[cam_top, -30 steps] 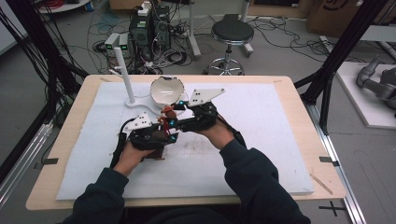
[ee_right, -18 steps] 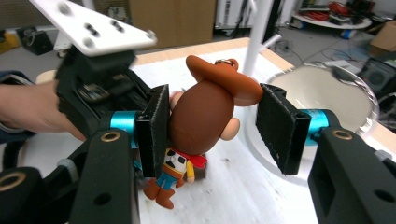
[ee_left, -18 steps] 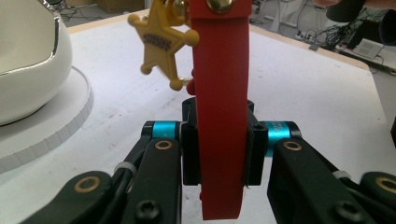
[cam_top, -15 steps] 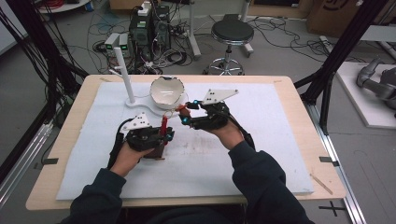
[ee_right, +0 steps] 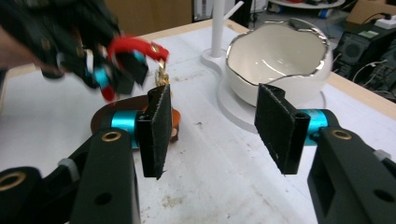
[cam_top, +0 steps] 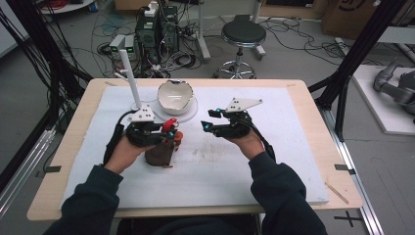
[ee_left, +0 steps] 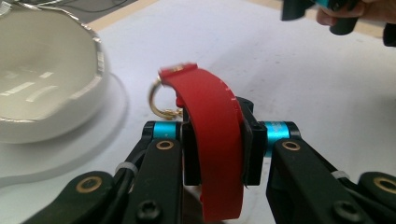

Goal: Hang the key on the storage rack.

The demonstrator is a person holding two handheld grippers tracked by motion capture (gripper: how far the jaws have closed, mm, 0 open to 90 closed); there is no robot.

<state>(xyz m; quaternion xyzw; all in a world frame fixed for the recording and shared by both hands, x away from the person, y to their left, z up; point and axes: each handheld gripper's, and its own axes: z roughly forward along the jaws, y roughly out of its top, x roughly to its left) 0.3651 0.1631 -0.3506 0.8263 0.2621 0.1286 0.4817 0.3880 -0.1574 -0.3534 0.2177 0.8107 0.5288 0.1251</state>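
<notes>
My left gripper point(ee_left: 217, 154) has just closed its jaws on the red strap point(ee_left: 212, 140), now pinched and lifted clear of the brown strap point(cam_top: 159, 152) on the table. My right gripper point(ee_right: 212, 133), spread and empty, has drawn away. The transfer looks complete; the white bowl point(cam_top: 174, 96) sits just beyond.

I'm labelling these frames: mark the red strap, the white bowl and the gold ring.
red strap point(ee_left: 215, 140), left gripper view, middle of the band between the jaws
white bowl point(cam_top: 174, 95), high view, inner wall
gold ring point(ee_left: 158, 100), left gripper view, left side of the loop
</notes>
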